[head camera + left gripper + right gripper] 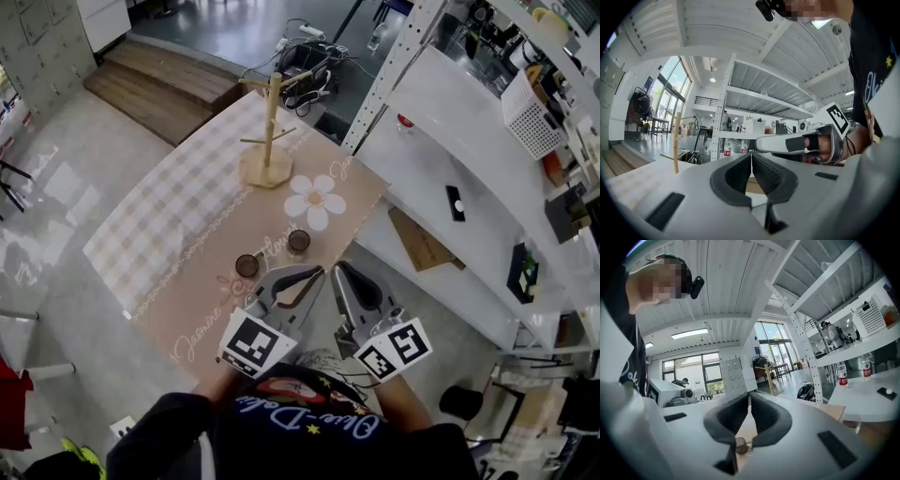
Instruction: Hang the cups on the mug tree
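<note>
- Checked cloth with a big printed flower (pixel 316 200) covers the desk (pixel 159 234), which stands on a pale glossy floor with a white shelving rack (pixel 441 178) along its right side.
- The left claw (pixel 315 273) is held level over the near edge of the desk. In the left gripper view its dark ribbed pads (pixel 740 174) meet at the tips, so it is closed with nothing between them.
- The right claw (pixel 338 268) is just beside the left one, and their tips come near each other. In the right gripper view its jaws also meet at the front and grip nothing.
- The near cup (pixel 247 265) stands on the cloth just left of the left claw's tips, apart from them.
- The far cup (pixel 298 242) stands a little beyond both claws' tips, touching neither. It is near the first cup but apart from it.
- One of the cups (pixel 739 445) shows low in the right gripper view, beneath the closed pads. I cannot tell which of the two it is.
- The wooden mug tree (pixel 269 131) stands upright on its round base well beyond both claws, at the far end of the desk past the flower. Its pegs are bare.
- In the left gripper view the tree appears as a thin post to the left of the claw, and the right claw with its marker cube crosses the frame on the right.
- A small black object (pixel 456 202) lies on the rack's white shelf, to the right of and beyond the right claw.
</note>
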A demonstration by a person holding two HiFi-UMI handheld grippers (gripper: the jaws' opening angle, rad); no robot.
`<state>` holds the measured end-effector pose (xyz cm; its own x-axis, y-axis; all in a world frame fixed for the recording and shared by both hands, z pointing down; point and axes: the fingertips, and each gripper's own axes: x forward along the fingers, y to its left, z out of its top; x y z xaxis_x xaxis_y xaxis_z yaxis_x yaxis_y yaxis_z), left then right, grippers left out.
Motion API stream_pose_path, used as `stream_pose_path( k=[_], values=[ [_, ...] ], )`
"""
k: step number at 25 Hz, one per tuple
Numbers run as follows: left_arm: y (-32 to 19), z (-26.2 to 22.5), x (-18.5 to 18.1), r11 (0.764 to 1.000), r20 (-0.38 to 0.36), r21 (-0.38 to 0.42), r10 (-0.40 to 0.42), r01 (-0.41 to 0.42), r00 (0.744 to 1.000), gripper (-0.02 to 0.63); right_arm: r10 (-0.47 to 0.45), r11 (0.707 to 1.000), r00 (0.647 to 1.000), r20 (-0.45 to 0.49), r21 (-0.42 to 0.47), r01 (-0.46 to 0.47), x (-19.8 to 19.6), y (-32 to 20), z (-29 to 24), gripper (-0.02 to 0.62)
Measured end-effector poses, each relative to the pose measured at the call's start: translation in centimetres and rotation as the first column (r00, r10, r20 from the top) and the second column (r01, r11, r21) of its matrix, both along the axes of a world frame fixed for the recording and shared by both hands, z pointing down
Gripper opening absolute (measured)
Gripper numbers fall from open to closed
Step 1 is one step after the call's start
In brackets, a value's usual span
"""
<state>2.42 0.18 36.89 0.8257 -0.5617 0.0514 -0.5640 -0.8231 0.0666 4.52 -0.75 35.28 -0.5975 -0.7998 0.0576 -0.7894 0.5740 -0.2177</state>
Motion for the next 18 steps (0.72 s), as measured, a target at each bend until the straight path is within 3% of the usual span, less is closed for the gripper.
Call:
stream_pose_path(
  k=[12,18],
  values=[
    [-1.0,2.9,-0.7,0.998,0.038,-0.045,-0.038,0.04,0.999,-0.002,-0.005,0.999,1.0,0.024,-0.039,0.006,0.1,-1.4,1.3,0.026],
    [-1.3,4.1,-1.1,0.997,0.054,-0.025,-0.073,0.075,0.996,-0.002,-0.009,0.998,1.0,0.023,-0.059,0.01,0.0,-1.7,2.3,0.026]
  ],
)
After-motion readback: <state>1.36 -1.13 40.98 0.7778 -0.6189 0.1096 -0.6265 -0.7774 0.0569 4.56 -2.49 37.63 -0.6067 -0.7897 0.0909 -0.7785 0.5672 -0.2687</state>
